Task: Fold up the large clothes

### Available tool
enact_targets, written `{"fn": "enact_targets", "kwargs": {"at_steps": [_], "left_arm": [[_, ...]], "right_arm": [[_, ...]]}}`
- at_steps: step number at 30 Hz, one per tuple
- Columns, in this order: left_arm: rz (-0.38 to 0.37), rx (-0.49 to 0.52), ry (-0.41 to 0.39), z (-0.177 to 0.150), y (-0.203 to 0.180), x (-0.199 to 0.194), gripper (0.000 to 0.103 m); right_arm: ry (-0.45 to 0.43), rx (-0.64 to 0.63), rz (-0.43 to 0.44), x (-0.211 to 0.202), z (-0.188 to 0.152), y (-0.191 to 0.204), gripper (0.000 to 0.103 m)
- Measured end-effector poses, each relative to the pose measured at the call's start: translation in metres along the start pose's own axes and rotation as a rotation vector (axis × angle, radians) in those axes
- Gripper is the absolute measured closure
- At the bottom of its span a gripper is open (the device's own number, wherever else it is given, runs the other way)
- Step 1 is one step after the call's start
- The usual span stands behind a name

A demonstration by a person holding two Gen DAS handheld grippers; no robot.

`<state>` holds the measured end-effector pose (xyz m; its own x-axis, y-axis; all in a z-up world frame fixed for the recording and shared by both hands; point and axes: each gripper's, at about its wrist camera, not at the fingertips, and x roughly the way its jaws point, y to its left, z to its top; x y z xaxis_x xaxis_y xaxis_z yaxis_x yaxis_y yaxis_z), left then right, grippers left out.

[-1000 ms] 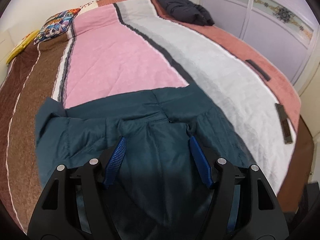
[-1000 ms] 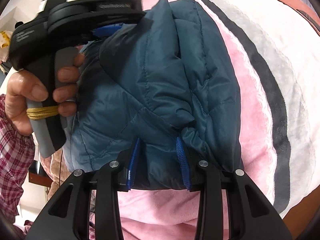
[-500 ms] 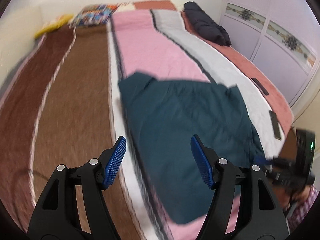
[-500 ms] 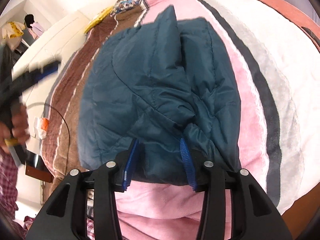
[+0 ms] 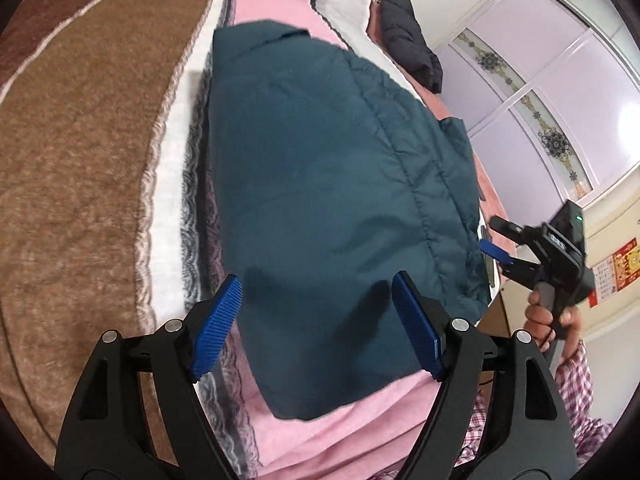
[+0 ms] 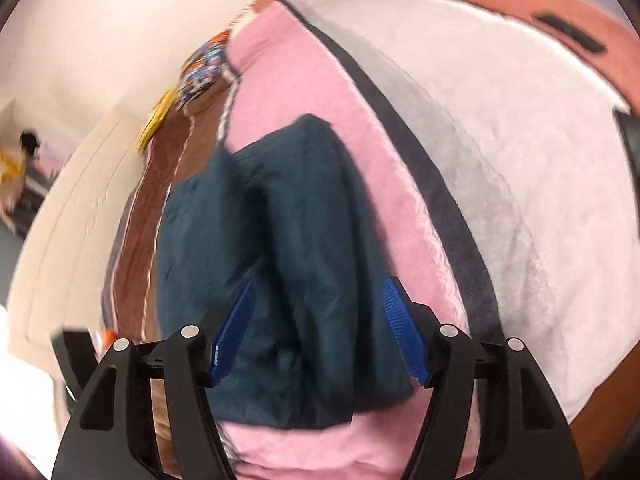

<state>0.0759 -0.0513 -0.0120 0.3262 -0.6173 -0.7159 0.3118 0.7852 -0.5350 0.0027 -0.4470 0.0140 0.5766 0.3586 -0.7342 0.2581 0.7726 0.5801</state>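
The teal padded jacket (image 5: 336, 184) lies folded on the bed, mostly on the pink stripe of the striped blanket (image 5: 80, 160), its left edge over the white and grey bands beside the brown stripe. In the left wrist view it fills the middle, with a stitched seam running from about 12 o'clock down toward 4 o'clock and a folded layer along its right side.

The left hand-held gripper (image 5: 316, 328) hangs above the near end of the jacket, released; its jaws have just been opening and now stand wide, the blue ribbed pads (image 5: 216, 328) clear of the cloth with nothing clamped between them.

The right hand-held gripper (image 6: 320, 332) has also let go. Its jaws have just been opening, and the jacket (image 6: 280, 260) shows in the gap between them without either pad pressing on it. That view is blurred, yet the jacket reads as a long folded bundle running from 6 o'clock up toward 12 o'clock along the pink stripe, with a grey band and a white stripe to its right.

From the left wrist view the right hand-held gripper also shows at about 3 o'clock, just off the jacket's right edge, held by a hand (image 5: 548, 320) with a red checked sleeve (image 5: 580, 392) below it.

A dark garment (image 5: 412, 44) lies bunched at the far end of the bed near 1 o'clock, well apart from the jacket. Pale lilac wardrobe doors (image 5: 540, 92) with a patterned band stand beyond the bed at 2 o'clock. A patterned cushion (image 6: 204, 68) sits at the head of the bed, near 11 o'clock in the right wrist view.
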Motion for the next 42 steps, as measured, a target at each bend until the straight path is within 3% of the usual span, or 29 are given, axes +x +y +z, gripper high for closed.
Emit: {"fn": "enact_targets", "kwargs": {"at_steps": [3, 5, 14, 15, 17, 19, 22, 25, 31, 37, 42], "left_arm": [[-0.015, -0.025, 0.003, 0.001, 0.006, 0.012, 0.019], [-0.043, -0.048, 0.003, 0.003, 0.011, 0.019, 0.017], [-0.108, -0.046, 0.041, 0.01, 0.014, 0.053, 0.007], [-0.112, -0.041, 0.045, 0.011, 0.013, 0.055, 0.008], [-0.115, -0.022, 0.037, 0.012, 0.009, 0.057, 0.015], [-0.113, 0.0, 0.017, 0.013, 0.006, 0.055, 0.03], [-0.094, 0.046, -0.029, 0.013, 0.001, 0.044, 0.047], [-0.055, 0.095, -0.083, 0.017, -0.005, 0.031, 0.054], [0.034, 0.115, -0.189, 0.035, 0.018, -0.013, 0.057], [0.129, 0.051, -0.243, 0.045, 0.081, -0.053, 0.057], [0.12, -0.015, -0.238, 0.033, 0.127, -0.06, 0.055]], "right_arm": [[0.045, 0.047, 0.029, 0.021, 0.009, -0.006, 0.036], [0.083, 0.065, 0.013, 0.039, 0.01, -0.006, 0.029], [0.211, 0.094, 0.003, 0.096, 0.006, -0.016, 0.028], [0.218, 0.098, 0.02, 0.101, 0.005, -0.017, 0.029], [0.223, 0.109, 0.058, 0.105, 0.004, -0.018, 0.043], [0.229, 0.118, 0.104, 0.107, 0.004, -0.019, 0.053], [0.212, 0.09, 0.121, 0.106, 0.004, -0.013, 0.067], [0.188, 0.046, 0.117, 0.101, 0.001, -0.002, 0.075], [0.147, -0.058, 0.139, 0.102, -0.005, 0.043, 0.081], [0.191, -0.167, 0.161, 0.145, -0.013, 0.113, 0.081], [0.208, -0.256, 0.129, 0.176, -0.025, 0.156, 0.081]]}}
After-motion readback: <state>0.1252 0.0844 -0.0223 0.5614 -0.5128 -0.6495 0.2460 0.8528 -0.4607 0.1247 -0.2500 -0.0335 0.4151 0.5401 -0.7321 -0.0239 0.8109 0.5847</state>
